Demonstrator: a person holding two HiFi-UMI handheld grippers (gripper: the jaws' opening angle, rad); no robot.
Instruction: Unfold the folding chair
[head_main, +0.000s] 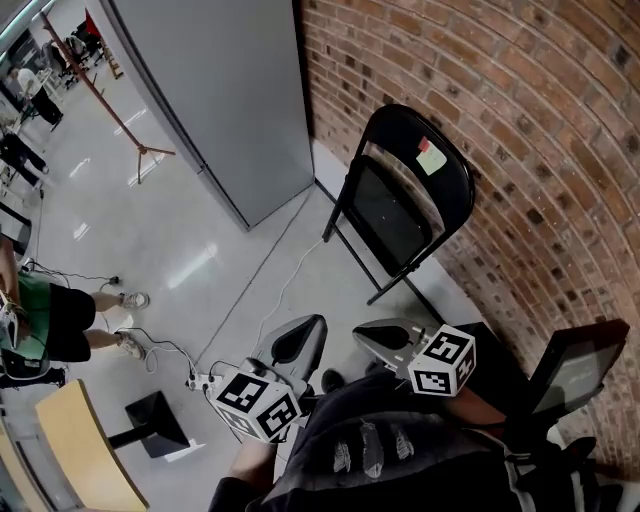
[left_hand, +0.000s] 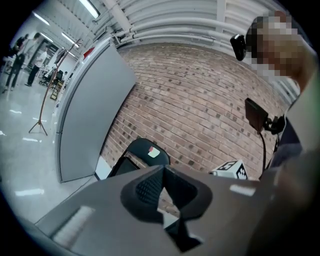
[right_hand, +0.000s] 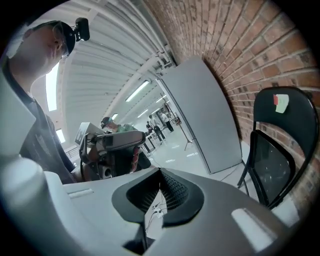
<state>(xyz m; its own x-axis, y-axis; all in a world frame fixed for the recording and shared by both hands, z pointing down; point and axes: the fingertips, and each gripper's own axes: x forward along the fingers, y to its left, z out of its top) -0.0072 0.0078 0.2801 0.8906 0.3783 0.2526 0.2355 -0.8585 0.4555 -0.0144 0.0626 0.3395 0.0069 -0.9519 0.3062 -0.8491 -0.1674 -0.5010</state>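
Though apart from the folded chair in head view, left tool and right tool closed, empty, up close.

In the left gripper view the left gripper hides all but the top of the folding chair. Its sticker is too small for me to read. The head view's left edge cuts off a person.

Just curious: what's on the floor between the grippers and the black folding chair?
Only a thin white cable crossing bare floor before the folding chair, in head view.
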